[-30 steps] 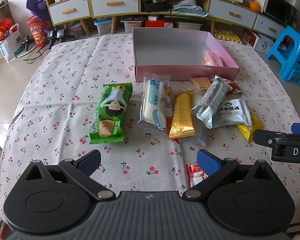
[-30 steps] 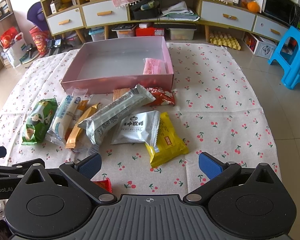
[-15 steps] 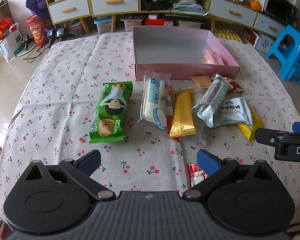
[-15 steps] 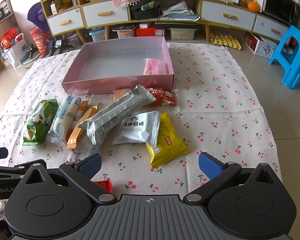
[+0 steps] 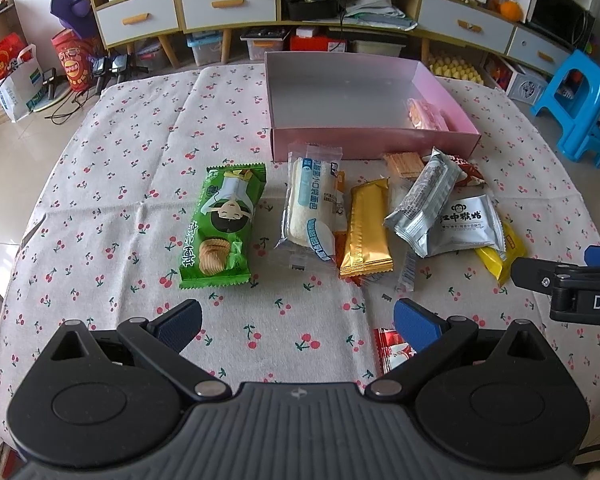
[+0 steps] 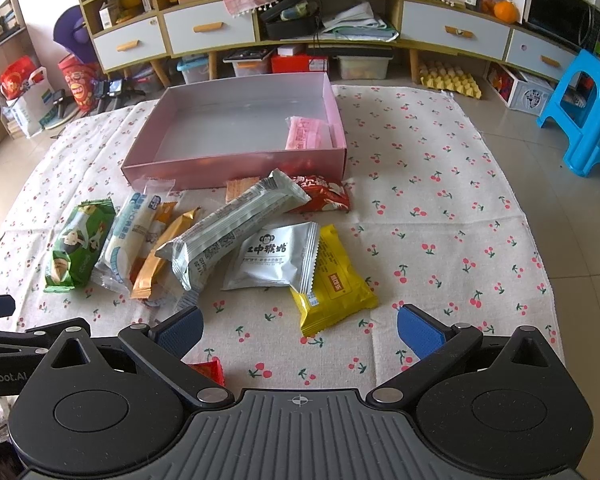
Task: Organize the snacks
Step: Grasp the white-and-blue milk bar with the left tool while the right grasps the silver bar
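Note:
A pink box (image 5: 374,142) (image 6: 236,168) stands on the cherry-print cloth with one pink snack packet (image 5: 426,114) (image 6: 308,133) inside at its right. In front of it lie a green chip pack (image 5: 222,226) (image 6: 78,246), a white bread packet (image 5: 312,204), a gold bar (image 5: 366,228), a silver bar (image 6: 232,232), a white monkey-print packet (image 6: 276,258), a yellow packet (image 6: 334,280) and a red packet (image 6: 322,198). My left gripper (image 5: 298,316) hovers open near the front edge. My right gripper (image 6: 300,326) is open just short of the yellow packet.
A small red wrapper (image 5: 392,354) lies by the left gripper's right finger. Low cabinets with drawers (image 6: 208,30) line the far wall. A blue stool (image 6: 588,116) stands on the floor at right, bags (image 5: 14,76) at left.
The view from the left gripper has shifted slightly, the snacks sitting a touch lower in frame. Both grippers stay open and nothing on the cloth has moved.

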`<action>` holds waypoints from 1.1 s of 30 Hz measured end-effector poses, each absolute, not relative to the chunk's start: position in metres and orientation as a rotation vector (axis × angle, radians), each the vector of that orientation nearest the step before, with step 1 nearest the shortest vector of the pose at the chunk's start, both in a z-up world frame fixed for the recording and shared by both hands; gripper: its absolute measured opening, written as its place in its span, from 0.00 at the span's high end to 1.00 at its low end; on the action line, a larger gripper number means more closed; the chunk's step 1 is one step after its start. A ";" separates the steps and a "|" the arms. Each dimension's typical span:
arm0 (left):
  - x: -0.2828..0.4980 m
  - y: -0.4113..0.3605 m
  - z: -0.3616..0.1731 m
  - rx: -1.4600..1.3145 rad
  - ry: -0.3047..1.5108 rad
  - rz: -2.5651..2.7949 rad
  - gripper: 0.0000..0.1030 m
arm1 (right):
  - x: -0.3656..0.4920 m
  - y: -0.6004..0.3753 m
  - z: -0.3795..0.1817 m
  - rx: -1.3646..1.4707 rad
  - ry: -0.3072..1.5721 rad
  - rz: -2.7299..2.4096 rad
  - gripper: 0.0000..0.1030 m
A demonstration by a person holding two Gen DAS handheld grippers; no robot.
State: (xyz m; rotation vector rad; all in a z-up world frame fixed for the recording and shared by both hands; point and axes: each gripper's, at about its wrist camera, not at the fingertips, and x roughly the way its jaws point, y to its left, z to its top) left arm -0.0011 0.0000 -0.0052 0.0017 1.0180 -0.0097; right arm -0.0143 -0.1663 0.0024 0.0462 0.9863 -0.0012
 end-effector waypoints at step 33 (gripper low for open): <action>0.083 0.019 -0.020 -0.078 0.985 -0.226 0.51 | 0.073 -0.200 -0.025 0.580 1.100 0.195 0.23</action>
